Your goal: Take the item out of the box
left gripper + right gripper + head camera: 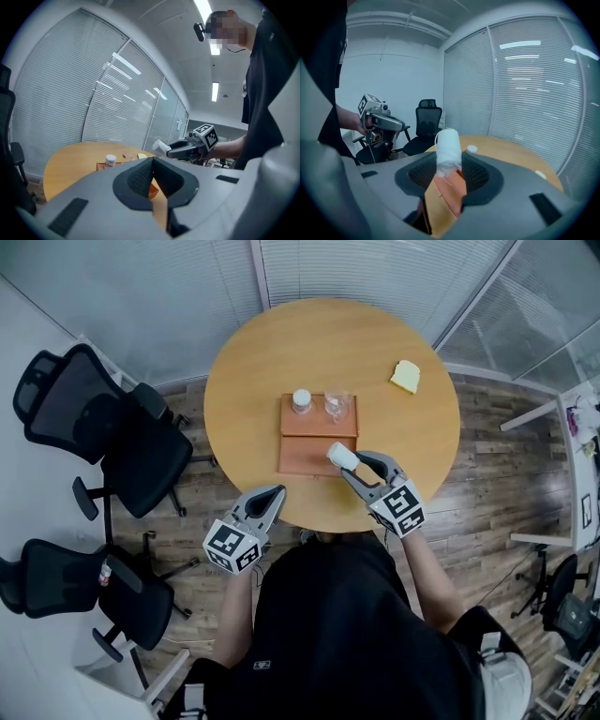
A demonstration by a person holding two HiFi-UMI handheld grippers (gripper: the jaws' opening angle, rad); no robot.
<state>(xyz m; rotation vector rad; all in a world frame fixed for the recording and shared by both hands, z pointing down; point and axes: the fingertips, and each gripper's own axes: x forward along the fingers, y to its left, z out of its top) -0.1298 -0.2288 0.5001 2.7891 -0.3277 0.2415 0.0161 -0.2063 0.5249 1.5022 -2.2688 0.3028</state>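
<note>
Removal step appears under way. The right hand-held gripper (pixel 351 465) is clamped on the white roll (pixel 340 456), held over the lower right corner of the box (pixel 305 454), frame centre. At lower left, the left hand-held gripper (pixel 275 494) has its jaws together, empty. The next move likely calls for carrying the roll clear onto the bench (pixel 253 362).

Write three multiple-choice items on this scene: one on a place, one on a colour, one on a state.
1. The yellow piece lies:
A in the box
B on the table, apart from the box
C on a chair

2. The roll is:
A white
B red
C black

3. The right tongs are:
A open and empty
B shut on the roll
C lying on the table

Key:
1 B: it sits on bare wood, right of the box.
2 A: it is white in every view.
3 B: the right gripper view shows the roll clamped between the jaws.
</note>
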